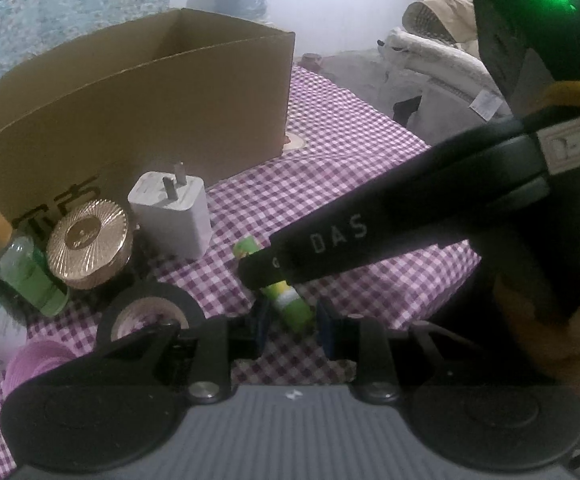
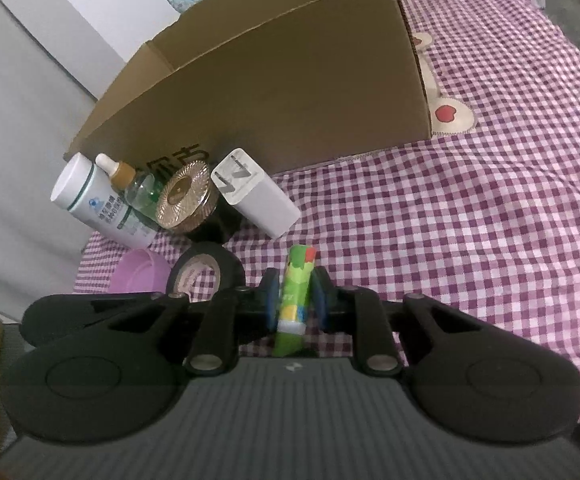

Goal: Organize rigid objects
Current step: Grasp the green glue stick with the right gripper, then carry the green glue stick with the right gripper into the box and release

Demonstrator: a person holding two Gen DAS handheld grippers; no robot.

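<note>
A green glue stick (image 1: 295, 309) (image 2: 296, 280) lies low over the purple checked cloth (image 2: 450, 240). My right gripper (image 2: 295, 306) is shut on it, one blue pad pressing each side of its middle. In the left wrist view the right gripper (image 1: 258, 276) reaches in from the right, and its black finger crosses the stick's far end. My left gripper (image 1: 294, 324) is shut on the stick's near end, with the pads close against both sides. A gloved hand (image 1: 570, 340) holds the right gripper.
An open cardboard box (image 1: 130, 120) (image 2: 290, 80) stands behind. In front of it are a white charger (image 1: 174, 216) (image 2: 258, 204), a gold-lidded jar (image 1: 86, 240), a green dropper bottle (image 1: 26, 268), a white bottle (image 2: 90, 200), a black tape roll (image 2: 230, 268) and a pink bowl (image 2: 138, 272).
</note>
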